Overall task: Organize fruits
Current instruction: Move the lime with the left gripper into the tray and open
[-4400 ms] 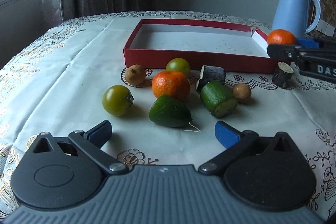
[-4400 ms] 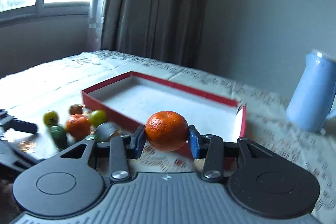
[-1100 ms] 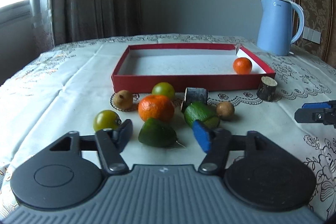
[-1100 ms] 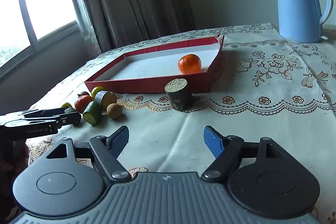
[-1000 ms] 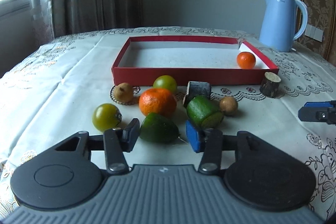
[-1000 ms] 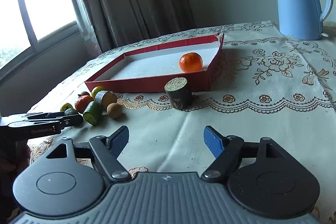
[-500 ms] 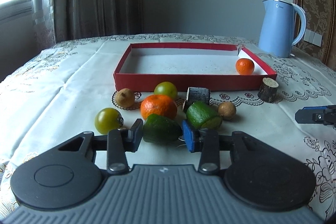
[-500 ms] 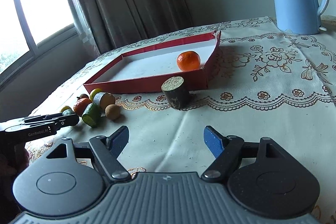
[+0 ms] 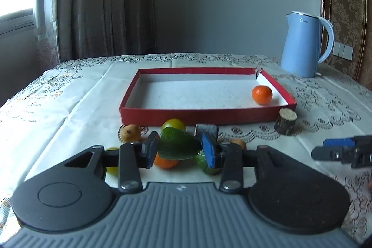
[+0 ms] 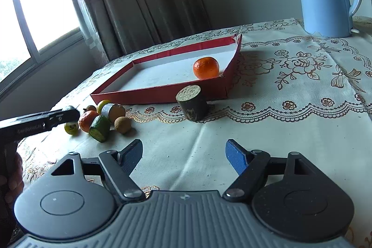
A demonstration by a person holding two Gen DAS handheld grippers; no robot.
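Daylight from the window (image 10: pixel 34 15) at your left lit the scene dimly (glass blown out), with fisheye bending at edges.

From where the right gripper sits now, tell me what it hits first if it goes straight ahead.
The right gripper, open with nothing in it, points across bare tablecloth. The first thing in that line looks to be the small wooden stump, with the red tray just behind it. Depth is unclear, so it could pass just right of the stump.

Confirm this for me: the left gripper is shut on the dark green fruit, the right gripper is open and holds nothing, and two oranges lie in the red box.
Wrong on the count: the left wrist view shows one orange in the red box. The left gripper is shut on the dark green fruit, and the right gripper is open, holding nothing.
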